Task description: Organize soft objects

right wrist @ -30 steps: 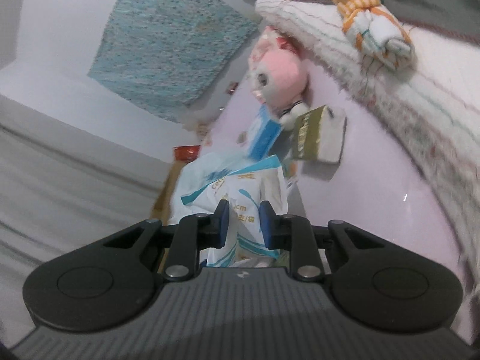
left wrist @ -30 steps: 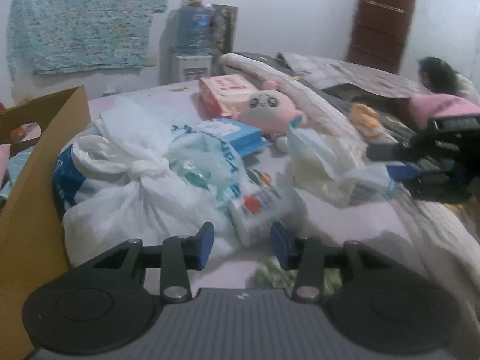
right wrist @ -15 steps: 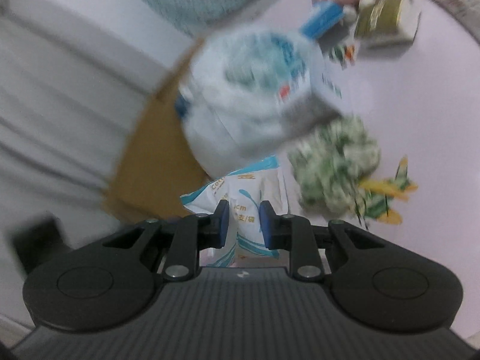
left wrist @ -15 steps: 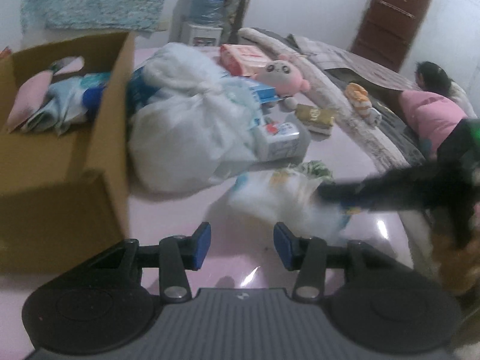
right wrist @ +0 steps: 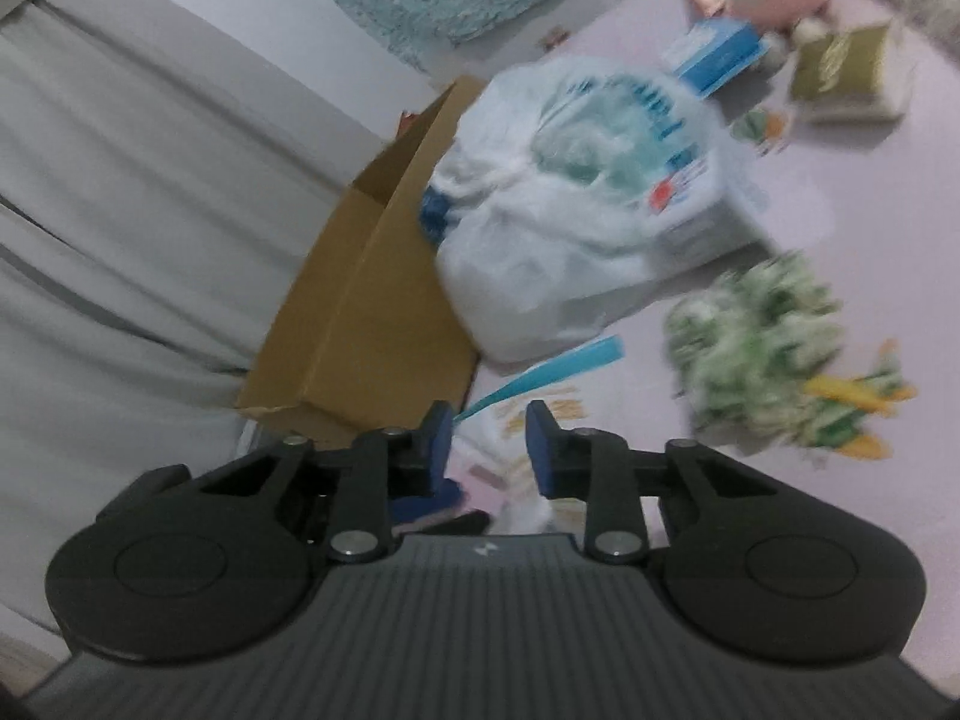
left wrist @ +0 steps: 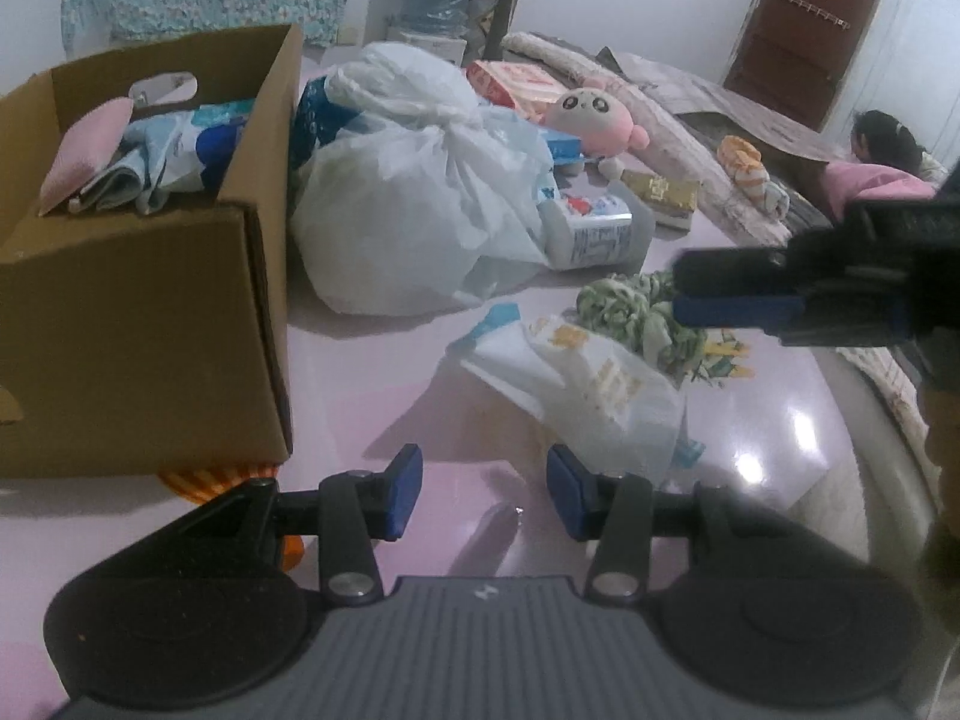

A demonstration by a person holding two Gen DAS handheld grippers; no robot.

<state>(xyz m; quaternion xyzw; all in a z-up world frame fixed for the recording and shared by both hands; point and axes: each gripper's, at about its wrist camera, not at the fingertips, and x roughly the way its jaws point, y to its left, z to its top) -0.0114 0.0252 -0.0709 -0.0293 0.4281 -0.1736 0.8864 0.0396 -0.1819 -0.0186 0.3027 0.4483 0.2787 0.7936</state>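
Left tool (left wrist: 483, 489) released and empty; right tool (left wrist: 681, 294) narrowly parted, gripping nothing.
White packet (left wrist: 591, 387) lies on floor (left wrist: 390, 396) right of cardboard box (left wrist: 144, 312), beneath right tool.

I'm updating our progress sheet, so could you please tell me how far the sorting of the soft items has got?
Done: a pink cloth and blue-and-white packs sit in the cardboard box. In hand: nothing clearly; the left tool is open and empty, and I cannot tell whether the right tool grips the white packet. Left: the packet, green cloth, plush toy and white bag lie outside the box.
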